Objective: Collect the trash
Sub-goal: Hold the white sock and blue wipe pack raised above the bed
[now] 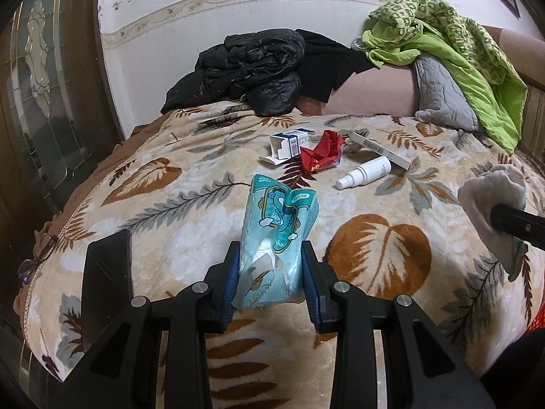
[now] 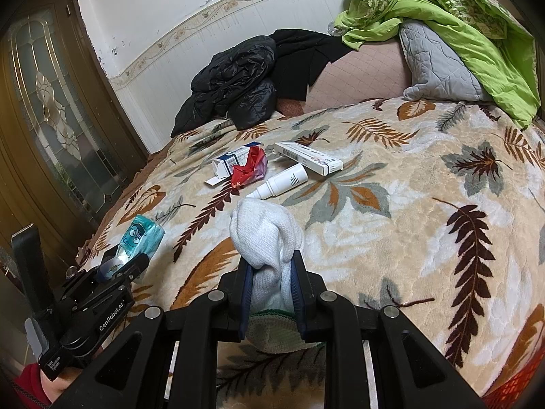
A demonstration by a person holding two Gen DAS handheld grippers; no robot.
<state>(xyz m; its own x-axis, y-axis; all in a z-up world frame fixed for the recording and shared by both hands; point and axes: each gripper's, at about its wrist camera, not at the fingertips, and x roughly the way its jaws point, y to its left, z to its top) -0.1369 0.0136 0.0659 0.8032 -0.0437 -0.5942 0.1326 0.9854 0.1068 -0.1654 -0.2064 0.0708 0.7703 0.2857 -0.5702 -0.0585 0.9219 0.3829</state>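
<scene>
Left wrist: one tissue pack (image 1: pixel 276 238) in left jaws, one white sock (image 2: pixel 265 238) in right jaws, two boxes (image 1: pixel 289 145) beyond.

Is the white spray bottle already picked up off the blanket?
No, the white spray bottle lies on its side on the leaf-patterned blanket, beside the red wrapper, with neither gripper's jaws near it.

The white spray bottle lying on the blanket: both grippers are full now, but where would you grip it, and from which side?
Probably across the middle of its cylindrical body, coming from above. The white spray bottle lies flat on the blanket, its nozzle pointing toward the camera, so jaws set crosswise to its long axis would span the round body. The long white box lies close behind it, so a side approach from there looks cramped.
</scene>
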